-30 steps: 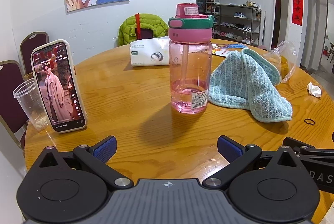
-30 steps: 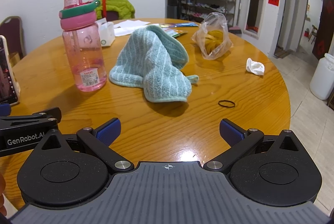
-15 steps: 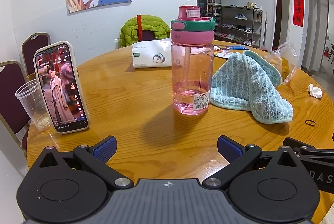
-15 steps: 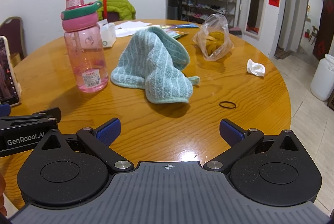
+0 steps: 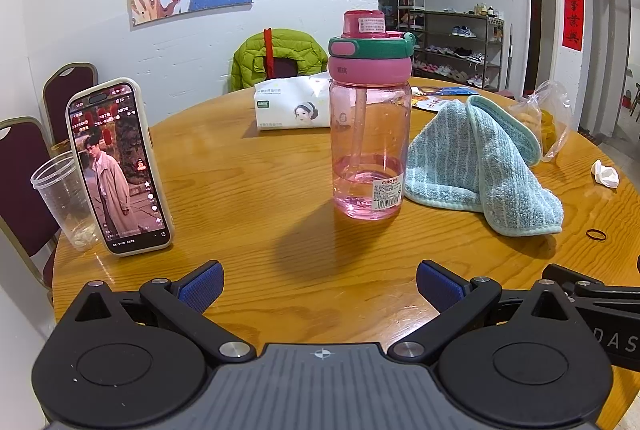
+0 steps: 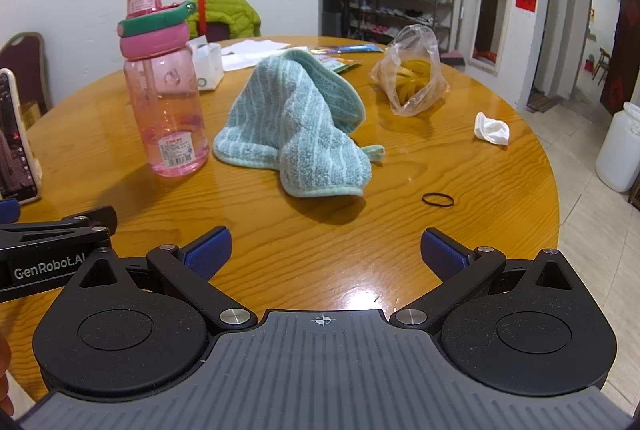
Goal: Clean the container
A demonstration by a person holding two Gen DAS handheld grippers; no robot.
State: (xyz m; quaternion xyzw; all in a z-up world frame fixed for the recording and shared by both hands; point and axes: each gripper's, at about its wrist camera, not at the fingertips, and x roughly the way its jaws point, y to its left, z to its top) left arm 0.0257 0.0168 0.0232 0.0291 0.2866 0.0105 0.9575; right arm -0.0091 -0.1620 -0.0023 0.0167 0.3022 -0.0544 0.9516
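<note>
A pink clear water bottle with a pink and green lid stands upright on the round wooden table; a little pink liquid sits at its bottom. It also shows in the right wrist view. A light blue striped towel lies crumpled just right of it, also seen in the right wrist view. My left gripper is open and empty, short of the bottle. My right gripper is open and empty, short of the towel.
A phone leans against a clear plastic cup at the left. A tissue pack lies behind the bottle. A plastic bag, a white crumpled tissue and a black hair band lie to the right.
Both grippers have drifted slightly, so the bottle and towel sit a little further right in both views. Nothing was grasped or moved.
</note>
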